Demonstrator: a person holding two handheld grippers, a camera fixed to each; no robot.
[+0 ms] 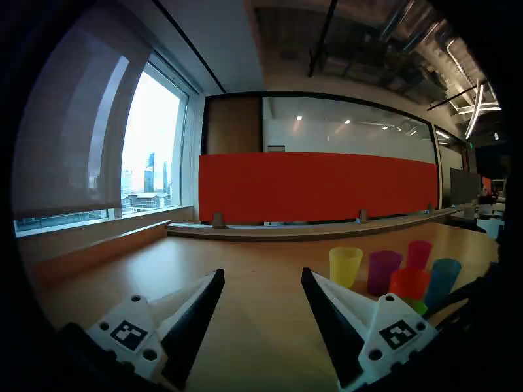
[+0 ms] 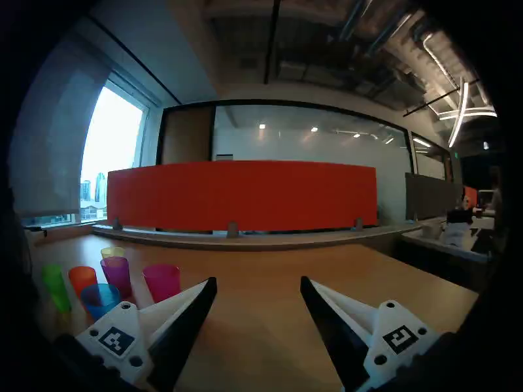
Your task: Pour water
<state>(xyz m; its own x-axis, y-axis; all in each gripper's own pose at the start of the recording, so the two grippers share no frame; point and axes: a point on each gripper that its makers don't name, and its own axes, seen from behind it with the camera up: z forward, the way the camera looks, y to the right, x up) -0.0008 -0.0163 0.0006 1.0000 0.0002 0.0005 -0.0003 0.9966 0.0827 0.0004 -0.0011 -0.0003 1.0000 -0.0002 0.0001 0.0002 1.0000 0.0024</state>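
Several plastic cups stand together on the wooden table (image 1: 261, 261). In the left gripper view they sit to the right: a yellow cup (image 1: 344, 266), a purple cup (image 1: 382, 272), a pink cup (image 1: 418, 254), an orange cup (image 1: 409, 283), a blue cup (image 1: 443, 281) and a green cup (image 1: 416, 305) low behind the orange one. My left gripper (image 1: 263, 281) is open, nothing between its fingers, left of the cups. In the right gripper view the cups are at the left: pink (image 2: 161, 281), purple (image 2: 117, 274), yellow (image 2: 112, 252), orange (image 2: 82, 279), blue (image 2: 100, 300), green (image 2: 57, 286). My right gripper (image 2: 258, 287) is open and empty.
A long red divider panel (image 1: 317, 186) runs along the table's far edge. A bright window (image 1: 147, 157) with a sill lies to the left. Another desk with objects (image 2: 451, 235) stands at the far right.
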